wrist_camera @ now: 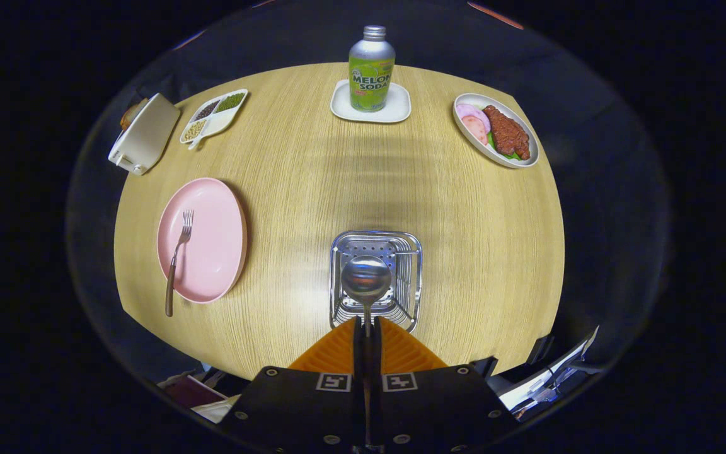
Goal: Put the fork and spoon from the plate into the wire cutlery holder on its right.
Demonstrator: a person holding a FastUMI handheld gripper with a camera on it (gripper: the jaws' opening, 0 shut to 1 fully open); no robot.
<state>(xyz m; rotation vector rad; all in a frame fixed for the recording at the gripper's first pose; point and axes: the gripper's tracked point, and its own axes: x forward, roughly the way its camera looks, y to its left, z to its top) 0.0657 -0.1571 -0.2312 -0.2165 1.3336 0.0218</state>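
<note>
Above the wire holder [375, 277], the gripper [367, 328] is closed tight on the spoon [366, 280] by its handle, bowl forward, seemingly lined up for dropping in; the fork [178, 255] lies on the pink plate [212, 252].

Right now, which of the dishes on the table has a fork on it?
The round pink plate, left of the wire holder, carries the fork. The other dishes hold food or a bottle. The jaws are shut on the spoon.

A round, pale wood-grain worktop [312, 183] stands amid dark surroundings. Light glares softly off its middle, just beyond a shadowed band. Below its near edge, the floor lies dim and cluttered.
</note>
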